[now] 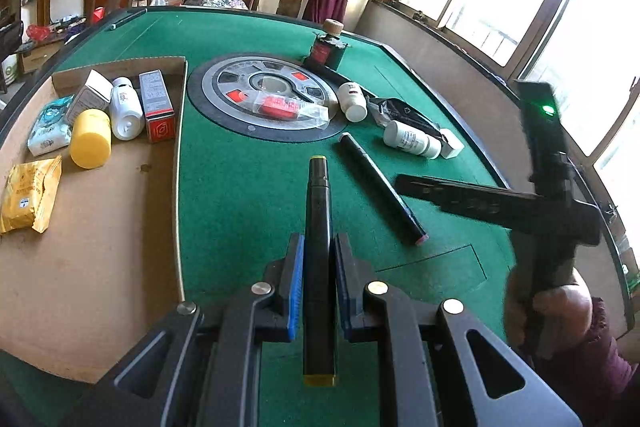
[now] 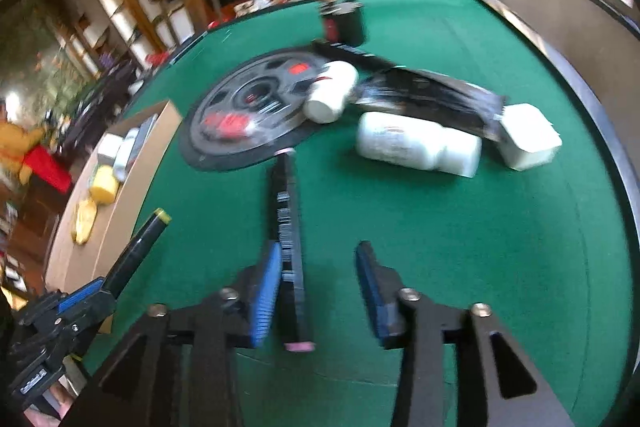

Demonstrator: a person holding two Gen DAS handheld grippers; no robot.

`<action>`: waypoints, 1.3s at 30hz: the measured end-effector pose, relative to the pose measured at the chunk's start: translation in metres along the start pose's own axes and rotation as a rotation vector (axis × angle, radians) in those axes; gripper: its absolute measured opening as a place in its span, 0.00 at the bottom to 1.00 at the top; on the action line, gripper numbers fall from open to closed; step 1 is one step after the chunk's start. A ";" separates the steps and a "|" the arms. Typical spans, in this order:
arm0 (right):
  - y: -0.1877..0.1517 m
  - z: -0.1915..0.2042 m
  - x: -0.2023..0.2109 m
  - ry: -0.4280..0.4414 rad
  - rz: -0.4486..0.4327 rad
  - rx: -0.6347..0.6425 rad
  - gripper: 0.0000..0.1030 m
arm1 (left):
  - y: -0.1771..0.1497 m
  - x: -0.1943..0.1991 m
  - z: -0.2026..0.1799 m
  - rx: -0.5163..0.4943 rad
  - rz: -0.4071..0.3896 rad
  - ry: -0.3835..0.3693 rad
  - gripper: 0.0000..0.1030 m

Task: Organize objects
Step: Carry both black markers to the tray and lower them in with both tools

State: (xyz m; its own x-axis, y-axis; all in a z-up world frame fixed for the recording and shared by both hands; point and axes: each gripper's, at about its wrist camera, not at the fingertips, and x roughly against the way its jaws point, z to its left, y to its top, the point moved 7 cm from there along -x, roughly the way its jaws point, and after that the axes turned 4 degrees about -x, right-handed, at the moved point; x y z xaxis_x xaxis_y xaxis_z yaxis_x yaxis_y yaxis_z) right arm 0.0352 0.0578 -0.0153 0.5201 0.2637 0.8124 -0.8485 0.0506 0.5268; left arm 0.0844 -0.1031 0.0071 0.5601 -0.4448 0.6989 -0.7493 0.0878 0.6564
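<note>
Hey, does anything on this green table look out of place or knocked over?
Yes. Two white pill bottles lie tipped on their sides on the felt, beside a crumpled black packet. A black marker lies loose nearby, outside the cardboard tray.

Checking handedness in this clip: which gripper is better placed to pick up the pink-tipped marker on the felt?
Right. The right gripper is open, with the pink-tipped marker lying between its fingers. The left gripper is already shut on the yellow-tipped marker, off to the side.
</note>
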 end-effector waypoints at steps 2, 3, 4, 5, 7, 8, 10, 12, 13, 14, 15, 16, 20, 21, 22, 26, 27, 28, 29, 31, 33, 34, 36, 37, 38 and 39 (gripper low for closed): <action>0.001 0.010 -0.014 -0.033 0.020 0.041 0.53 | -0.001 0.001 0.001 0.000 0.001 -0.002 0.14; 0.001 0.013 -0.021 -0.062 0.030 0.061 0.53 | -0.002 0.001 0.002 0.003 0.002 -0.002 0.14; 0.000 0.016 -0.030 -0.096 0.046 0.084 0.53 | -0.002 0.002 0.004 0.008 0.004 -0.002 0.14; 0.001 0.019 -0.030 -0.129 0.019 0.115 0.52 | -0.002 0.003 0.006 0.010 0.004 0.000 0.14; 0.000 0.025 -0.033 -0.170 0.015 0.157 0.43 | -0.001 0.009 0.010 0.014 -0.007 0.012 0.14; -0.001 0.029 -0.033 -0.155 0.012 0.164 0.29 | -0.001 0.013 0.013 0.018 -0.014 0.017 0.14; -0.003 0.032 -0.031 -0.111 0.015 0.155 0.16 | -0.002 0.020 0.018 0.028 -0.030 0.027 0.14; -0.006 0.031 -0.026 -0.079 0.011 0.135 0.16 | -0.003 0.025 0.023 0.038 -0.039 0.033 0.14; -0.007 0.030 -0.024 -0.063 0.005 0.123 0.16 | -0.004 0.029 0.025 0.044 -0.044 0.037 0.14; -0.007 0.030 -0.019 -0.032 -0.002 0.102 0.16 | -0.005 0.032 0.028 0.049 -0.048 0.043 0.14; -0.007 0.029 -0.014 -0.004 -0.008 0.085 0.16 | -0.004 0.034 0.031 0.053 -0.051 0.047 0.14; -0.006 0.030 -0.012 0.012 -0.013 0.074 0.16 | -0.005 0.038 0.035 0.059 -0.056 0.053 0.14; -0.002 0.038 0.012 0.130 -0.051 0.016 0.16 | -0.004 0.052 0.046 0.087 -0.083 0.076 0.14; -0.001 0.041 0.016 0.149 -0.059 0.012 0.16 | -0.003 0.055 0.049 0.094 -0.091 0.081 0.14; 0.001 0.045 0.021 0.169 -0.066 0.010 0.16 | -0.003 0.059 0.051 0.097 -0.096 0.085 0.14; 0.007 0.066 0.038 0.253 -0.079 0.017 0.16 | -0.002 0.071 0.060 0.115 -0.118 0.110 0.14; 0.009 0.071 0.040 0.275 -0.077 0.018 0.16 | -0.002 0.076 0.064 0.121 -0.126 0.115 0.14; 0.009 0.076 0.042 0.290 -0.074 0.021 0.16 | -0.002 0.078 0.066 0.123 -0.132 0.122 0.14; 0.009 0.082 0.044 0.307 -0.069 0.026 0.16 | -0.003 0.080 0.068 0.124 -0.136 0.128 0.14; 0.010 0.093 0.047 0.337 -0.057 0.031 0.16 | -0.003 0.083 0.075 0.135 -0.139 0.141 0.14; 0.013 0.105 0.047 0.372 -0.039 0.029 0.16 | -0.003 0.084 0.085 0.152 -0.137 0.152 0.14; 0.014 0.110 0.046 0.388 -0.031 0.026 0.16 | -0.003 0.084 0.089 0.157 -0.135 0.158 0.14; 0.018 0.125 0.042 0.428 -0.004 0.020 0.16 | -0.003 0.083 0.100 0.167 -0.128 0.178 0.14; 0.019 0.131 0.039 0.441 0.008 0.017 0.16 | -0.004 0.082 0.109 0.178 -0.123 0.192 0.14; 0.020 0.141 0.034 0.458 0.028 0.014 0.16 | -0.005 0.082 0.116 0.190 -0.119 0.201 0.14; 0.021 0.147 0.030 0.468 0.041 0.016 0.16 | -0.006 0.080 0.125 0.205 -0.111 0.208 0.14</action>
State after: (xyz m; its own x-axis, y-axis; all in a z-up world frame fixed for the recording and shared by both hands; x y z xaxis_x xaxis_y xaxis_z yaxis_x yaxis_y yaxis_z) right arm 0.0475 -0.0751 0.0569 0.3827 0.6716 0.6344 -0.8641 0.0172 0.5031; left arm 0.0897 -0.2508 0.0240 0.6866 -0.2479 0.6835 -0.7237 -0.1424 0.6753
